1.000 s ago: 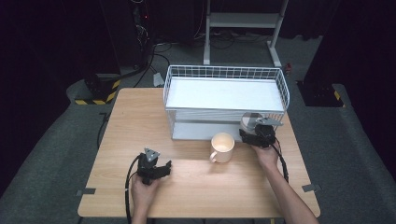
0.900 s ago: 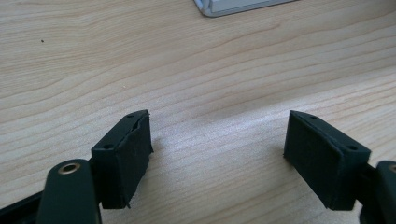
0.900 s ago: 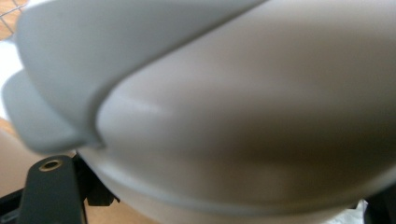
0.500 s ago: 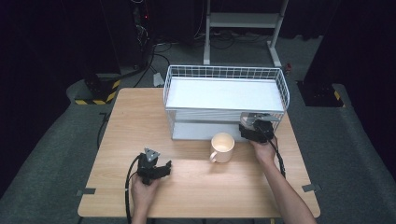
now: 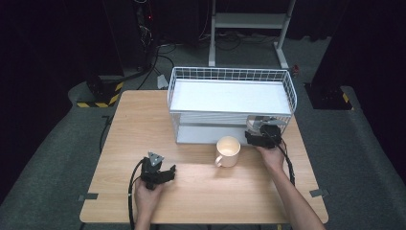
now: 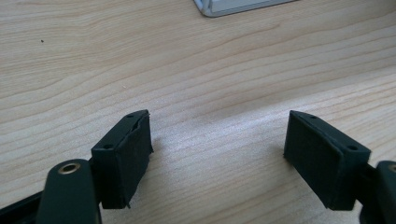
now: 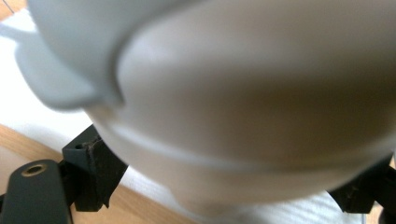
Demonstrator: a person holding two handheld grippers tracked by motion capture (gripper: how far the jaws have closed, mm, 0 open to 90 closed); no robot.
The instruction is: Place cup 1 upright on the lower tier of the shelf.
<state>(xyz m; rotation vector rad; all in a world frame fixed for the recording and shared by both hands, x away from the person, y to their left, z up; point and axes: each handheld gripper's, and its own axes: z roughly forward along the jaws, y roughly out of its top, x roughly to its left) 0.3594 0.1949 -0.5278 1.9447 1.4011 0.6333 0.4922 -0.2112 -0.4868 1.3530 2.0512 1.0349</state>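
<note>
A cream mug [image 5: 228, 151] stands upright on the wooden table [image 5: 143, 124], just in front of the white wire rack [image 5: 230, 96], its handle toward the near left. My right gripper [image 5: 253, 139] sits close against the mug's right side. In the right gripper view the mug [image 7: 252, 107] looms large and blurred, its handle [image 7: 56, 79] at the left, and the two black jaws stand wide apart at either side of its base. My left gripper [image 5: 165, 173] rests low over bare wood at the near left; its fingers [image 6: 126, 154] are spread with nothing between them.
The wire rack has a white shelf on top and a lower base [image 5: 210, 134] behind the mug. A corner of that base [image 6: 243, 5] shows ahead of the left gripper. Cables trail from both grippers toward the table's near edge.
The right gripper has edged slightly toward the mug. The mug and the left gripper have stayed where they were.
</note>
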